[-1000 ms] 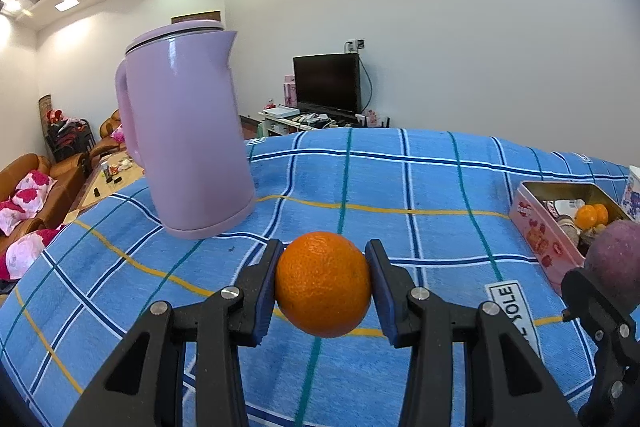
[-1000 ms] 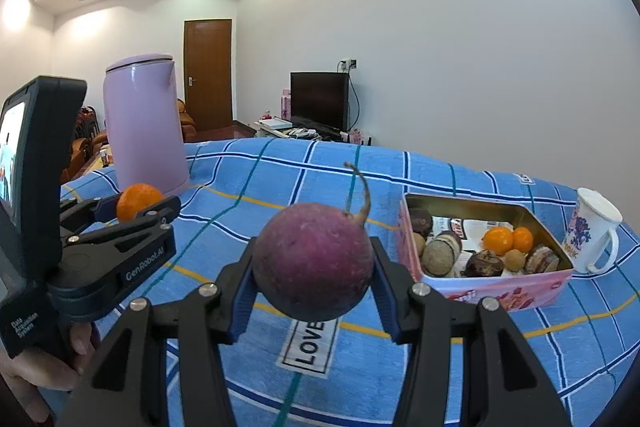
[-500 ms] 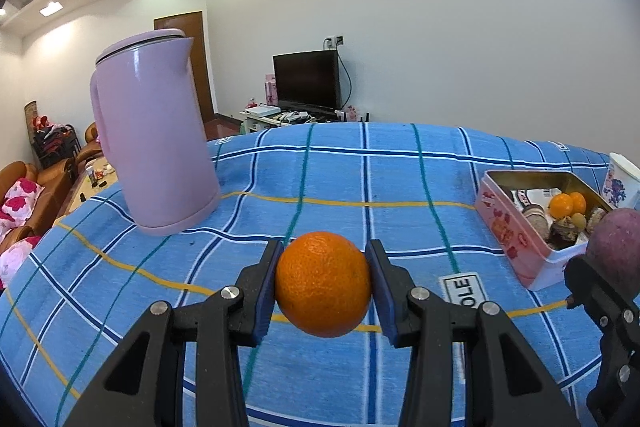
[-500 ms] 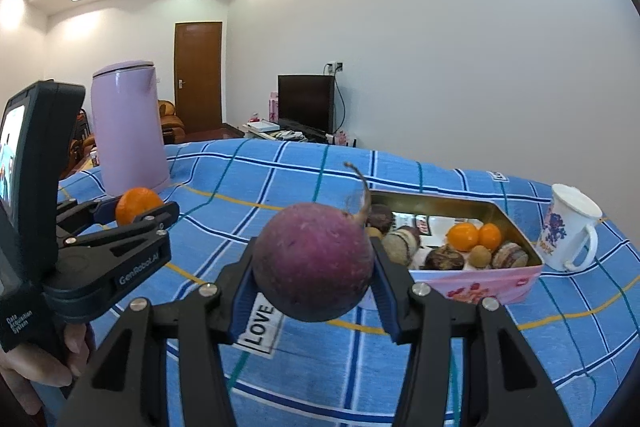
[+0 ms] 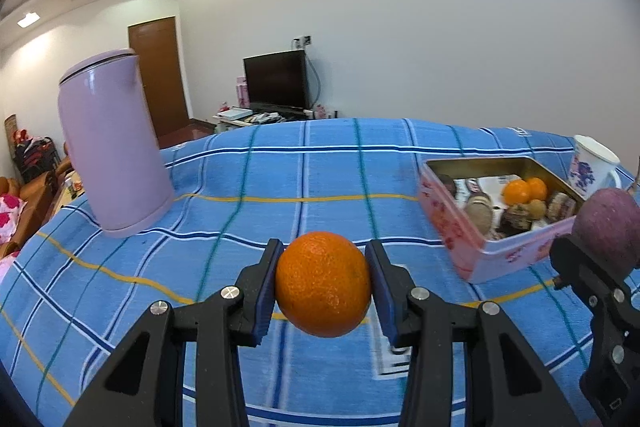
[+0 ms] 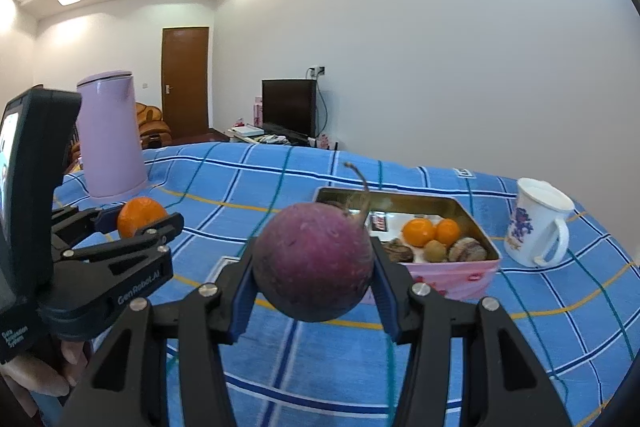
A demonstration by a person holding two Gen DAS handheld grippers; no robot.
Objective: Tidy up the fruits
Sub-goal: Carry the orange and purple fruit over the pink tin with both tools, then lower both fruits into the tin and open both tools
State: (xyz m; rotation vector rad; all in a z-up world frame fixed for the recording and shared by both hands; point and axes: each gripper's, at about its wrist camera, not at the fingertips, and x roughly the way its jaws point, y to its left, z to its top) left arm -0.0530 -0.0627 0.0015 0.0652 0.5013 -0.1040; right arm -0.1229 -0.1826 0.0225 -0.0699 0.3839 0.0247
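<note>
The purple fruit (image 6: 314, 261) in the right claw (image 6: 314, 277) blocks the tin's (image 6: 466, 281) near left corner, so whatever's in there is anyone's guess. In the left view that claw is chopped off by the right edge, and the label (image 5: 390, 355) on the cloth is blurry and half behind the orange (image 5: 323, 283).

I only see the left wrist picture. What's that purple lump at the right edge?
Observer: A round root with a thin curled stem, clamped in the right gripper jaws.
Operator: And who carries the gripper with my orange?
Observer: A bare hand grips the left gripper from below.
Operator: Anything else on it?
Observer: A small lit screen on its back, facing the person.
</note>
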